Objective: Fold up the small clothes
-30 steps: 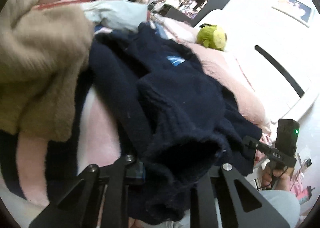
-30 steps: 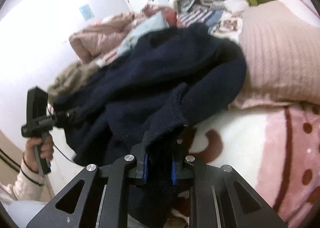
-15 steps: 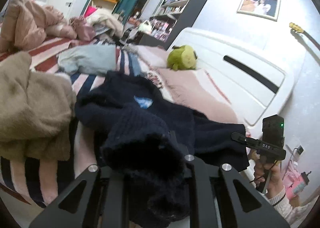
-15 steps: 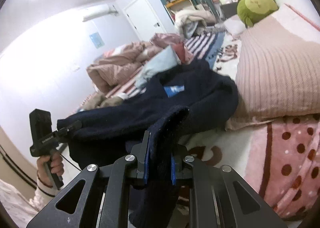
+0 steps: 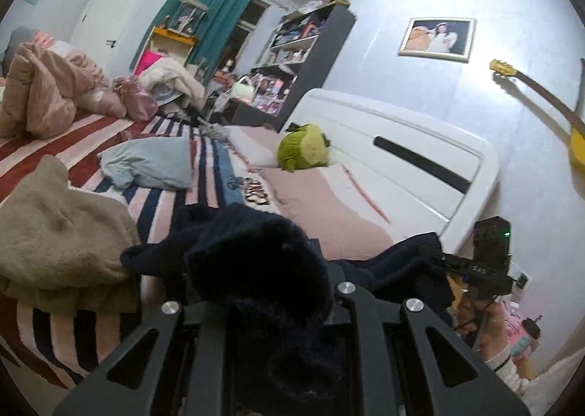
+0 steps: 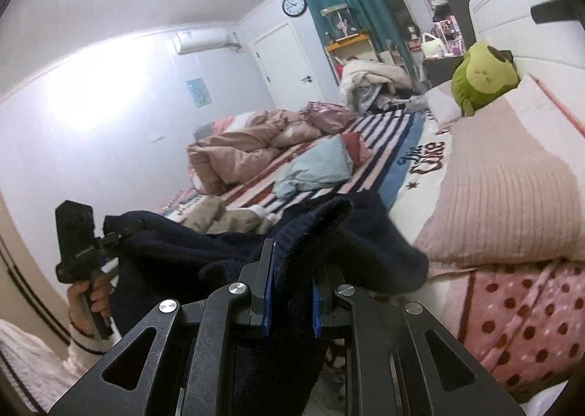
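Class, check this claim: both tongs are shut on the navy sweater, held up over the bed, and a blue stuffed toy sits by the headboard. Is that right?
Not quite: the stuffed toy is green, as the right wrist view shows. The rest holds: left tongs and right tongs are shut on the navy sweater, above the bed.

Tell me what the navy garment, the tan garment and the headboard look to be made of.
Navy garment: seemingly thick knit, wool or acrylic; a fuzzy matte surface with ribbing at the edge shut in the right tool.
Tan garment: looks like fleece or plush; soft, nappy, matte, no visible weave.
Headboard: probably painted wood or laminate; smooth, glossy white, hard edges, with a dark inset strip.
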